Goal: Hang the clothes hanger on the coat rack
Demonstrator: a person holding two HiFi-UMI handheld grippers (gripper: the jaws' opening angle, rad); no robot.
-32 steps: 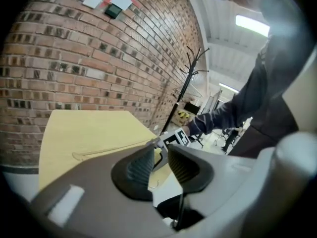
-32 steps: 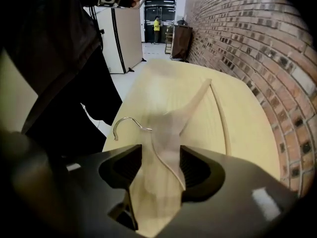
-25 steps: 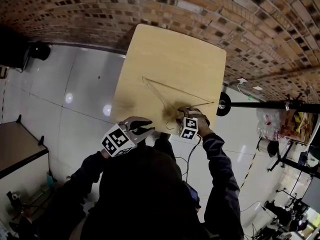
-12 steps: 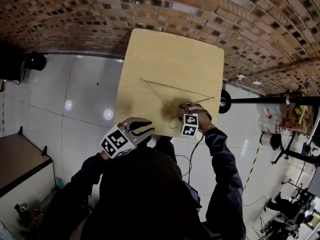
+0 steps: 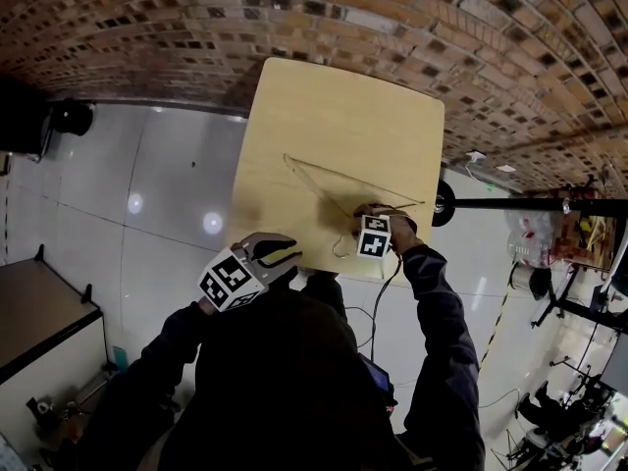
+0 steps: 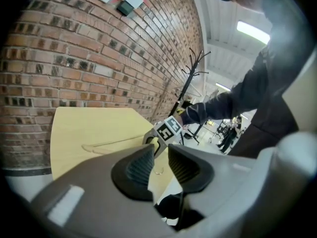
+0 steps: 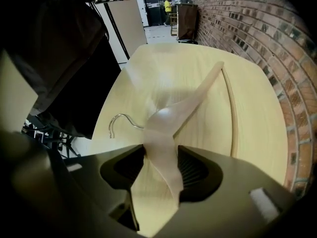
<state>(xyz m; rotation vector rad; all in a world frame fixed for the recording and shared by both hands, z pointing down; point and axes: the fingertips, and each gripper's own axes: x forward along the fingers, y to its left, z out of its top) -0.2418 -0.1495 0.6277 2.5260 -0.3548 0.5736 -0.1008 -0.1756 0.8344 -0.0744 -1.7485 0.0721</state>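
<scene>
A pale wooden clothes hanger (image 5: 353, 178) with a wire hook (image 5: 339, 249) lies on the light wooden table (image 5: 334, 106). My right gripper (image 5: 367, 216) points steeply down over the hanger's neck. In the right gripper view its jaws are closing, and both pads touch the hanger's body (image 7: 173, 115) just beside the hook (image 7: 119, 120). My left gripper (image 5: 290, 254) hovers at the table's near edge, left of the hook. Its jaws (image 6: 159, 162) stand a narrow gap apart with nothing between them. The black coat rack (image 6: 194, 68) stands right of the table.
A brick wall (image 5: 392, 18) runs behind the table. The coat rack's round base (image 5: 441, 204) and pole (image 5: 530, 205) sit close to the table's right edge. A dark cabinet (image 5: 39, 292) stands at the left, and clutter and stands fill the right floor (image 5: 559, 253).
My right gripper has tipped more steeply down over the hanger's neck and stayed in place. The left gripper has shifted slightly along the table's near edge.
</scene>
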